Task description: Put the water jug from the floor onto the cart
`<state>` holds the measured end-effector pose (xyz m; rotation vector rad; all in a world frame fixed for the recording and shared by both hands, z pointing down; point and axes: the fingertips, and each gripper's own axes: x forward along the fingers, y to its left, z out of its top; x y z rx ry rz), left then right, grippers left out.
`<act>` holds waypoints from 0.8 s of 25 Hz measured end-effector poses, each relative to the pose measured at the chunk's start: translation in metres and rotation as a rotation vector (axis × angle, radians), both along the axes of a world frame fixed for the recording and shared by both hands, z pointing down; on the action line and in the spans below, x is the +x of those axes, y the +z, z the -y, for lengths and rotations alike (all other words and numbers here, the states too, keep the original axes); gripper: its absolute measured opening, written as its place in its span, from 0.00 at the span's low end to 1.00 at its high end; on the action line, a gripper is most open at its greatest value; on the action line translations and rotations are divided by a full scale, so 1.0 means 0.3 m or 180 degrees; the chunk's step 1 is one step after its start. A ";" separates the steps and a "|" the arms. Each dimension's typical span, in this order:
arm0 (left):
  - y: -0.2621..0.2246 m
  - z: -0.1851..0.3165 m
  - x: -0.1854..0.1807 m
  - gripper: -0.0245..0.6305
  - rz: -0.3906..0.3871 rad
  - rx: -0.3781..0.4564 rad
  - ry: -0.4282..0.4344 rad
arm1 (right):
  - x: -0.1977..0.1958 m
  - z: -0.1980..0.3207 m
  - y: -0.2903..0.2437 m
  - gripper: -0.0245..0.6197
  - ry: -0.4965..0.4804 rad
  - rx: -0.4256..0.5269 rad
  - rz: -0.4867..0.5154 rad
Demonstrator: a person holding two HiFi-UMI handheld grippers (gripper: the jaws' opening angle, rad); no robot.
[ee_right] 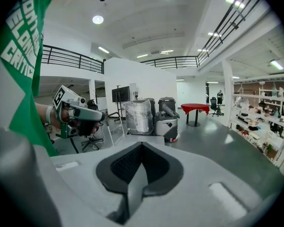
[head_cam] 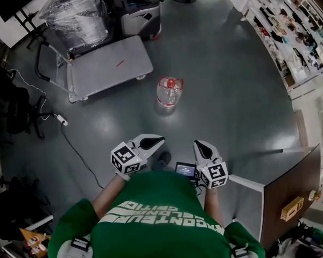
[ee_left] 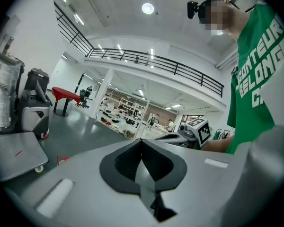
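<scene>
Well, the water jug (head_cam: 169,93) stands upright on the grey floor (head_cam: 226,90), not on the cart. It is clear, with a red cap on top. It sits just off the right end of the flat cart (head_cam: 110,66), near that end's closer corner, and does not touch it. A small red mark shows on the cart's grey deck. The cart's push handle (head_cam: 43,63) stands up at the left end. Behind the cart are a big bundle (head_cam: 78,9) wrapped in clear plastic and a grey machine (head_cam: 140,12).

The person in the green shirt (head_cam: 161,219) holds both grippers close to the body, well apart from the jug. The left gripper (head_cam: 157,141) points ahead, toward the jug. Its two jaws are pressed together and nothing is between them. The right gripper (head_cam: 198,144) is beside it, and its jaws are pressed together too, holding nothing. Each one has a cube with black and white squares at the back. A small dark screen (head_cam: 185,169) shows between the two grippers, low by the shirt.

A white power strip (head_cam: 61,120) with a cable lies on the floor at the left, near a black office chair (head_cam: 19,112). Shelves (head_cam: 290,31) full of small things run along the right side of the room. In the right gripper view, a red table (ee_right: 195,109) stands far back.
</scene>
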<state>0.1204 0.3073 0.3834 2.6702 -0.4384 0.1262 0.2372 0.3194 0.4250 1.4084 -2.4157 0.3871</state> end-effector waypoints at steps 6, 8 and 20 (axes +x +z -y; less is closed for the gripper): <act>0.006 0.043 0.066 0.05 0.0011 0.0007 -0.0071 | 0.060 0.065 -0.003 0.03 -0.0098 0.0049 -0.0005; 0.005 0.047 0.085 0.05 0.0014 0.0011 -0.0078 | 0.076 0.078 -0.005 0.03 -0.0111 0.0063 0.0004; 0.011 0.032 0.144 0.05 0.0039 -0.0005 -0.0118 | 0.129 0.072 0.007 0.03 -0.0165 0.0066 0.0024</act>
